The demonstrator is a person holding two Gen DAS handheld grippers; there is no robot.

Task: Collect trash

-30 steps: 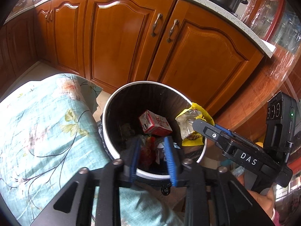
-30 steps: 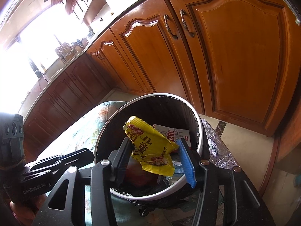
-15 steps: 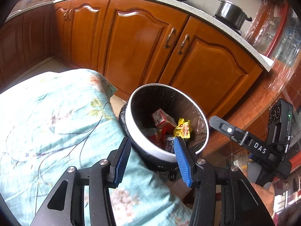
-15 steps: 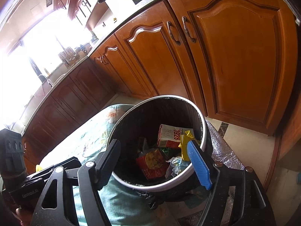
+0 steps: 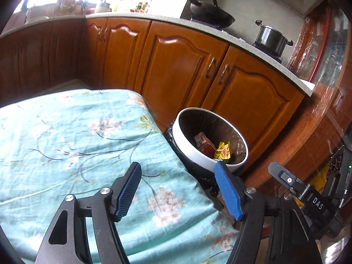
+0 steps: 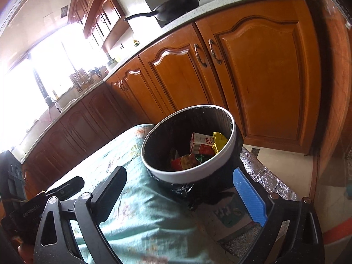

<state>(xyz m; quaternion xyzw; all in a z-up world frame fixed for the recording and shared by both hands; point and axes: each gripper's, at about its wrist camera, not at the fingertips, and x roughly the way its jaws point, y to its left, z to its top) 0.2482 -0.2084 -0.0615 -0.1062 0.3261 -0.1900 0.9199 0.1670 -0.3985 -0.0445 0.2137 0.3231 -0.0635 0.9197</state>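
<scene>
A round white-rimmed trash bin [image 5: 187, 147] with a black liner stands beside the table; it also shows in the right wrist view [image 6: 189, 173]. Inside lie a yellow snack wrapper [image 5: 223, 153], a red and white carton [image 5: 203, 142] and other wrappers. In the right wrist view the carton [image 6: 201, 146] and yellow wrapper [image 6: 219, 142] show too. My left gripper [image 5: 178, 176] is open and empty above the table's edge. My right gripper [image 6: 180, 189] is open and empty, just in front of the bin.
A table with a teal floral cloth [image 5: 66, 136] fills the left. Brown wooden cabinets [image 5: 182, 70] stand behind the bin. A black wok [image 5: 211, 15] and a pot [image 5: 271, 38] sit on the counter. The right gripper's body [image 5: 308, 195] shows at lower right.
The right gripper opened and dropped the yellow wrapper into the bin. Both grippers pulled back and up from the bin, and both opened wider.
</scene>
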